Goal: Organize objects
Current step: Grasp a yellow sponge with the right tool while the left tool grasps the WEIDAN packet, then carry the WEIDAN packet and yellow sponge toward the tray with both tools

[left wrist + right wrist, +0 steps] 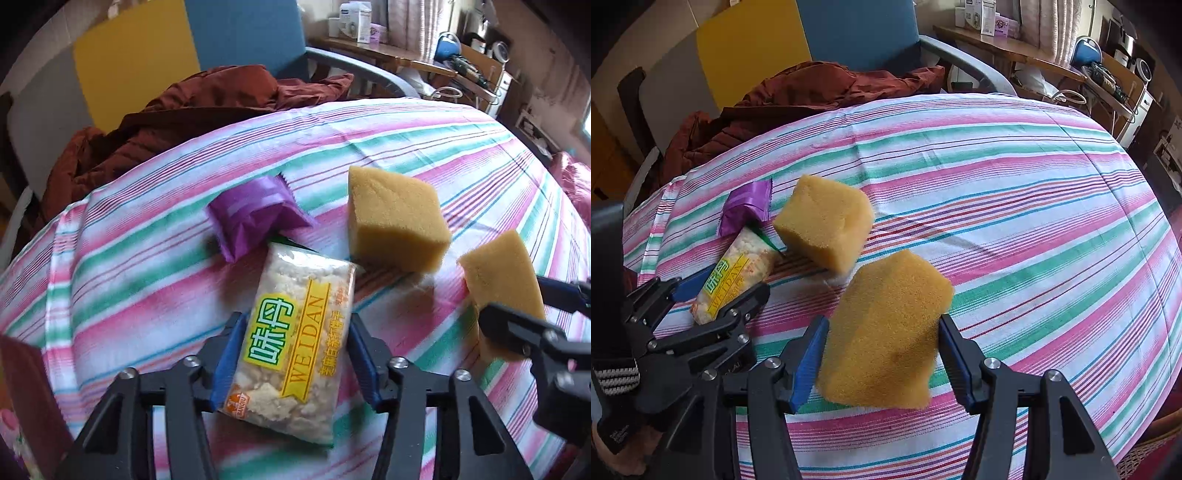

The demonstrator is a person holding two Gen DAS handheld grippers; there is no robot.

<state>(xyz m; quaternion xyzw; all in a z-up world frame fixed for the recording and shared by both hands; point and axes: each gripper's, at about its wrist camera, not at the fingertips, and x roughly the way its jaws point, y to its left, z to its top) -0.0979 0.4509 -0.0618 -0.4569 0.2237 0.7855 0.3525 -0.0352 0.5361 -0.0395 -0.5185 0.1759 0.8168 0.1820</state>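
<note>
On the striped cloth (424, 140) lies a clear snack packet (291, 288) with a green and yellow label. My left gripper (295, 332) is shut on it, a blue pad pressing each long side. A purple packet (255, 214) touches its far end. A yellow sponge (395, 221) rests just right of them. My right gripper (882, 328) is shut on a second yellow sponge (886, 295), tilted just over the cloth. In the right wrist view, the left gripper (727, 291) with the snack packet (738, 266) is at lower left, next to the purple packet (746, 206) and the free sponge (827, 225).
A rust-coloured jacket (184, 107) is heaped at the cloth's far left edge, against a blue chair (243, 33). A cluttered wooden desk (406, 59) stands behind at right. The cloth (1015, 166) stretches bare to the right of the sponges.
</note>
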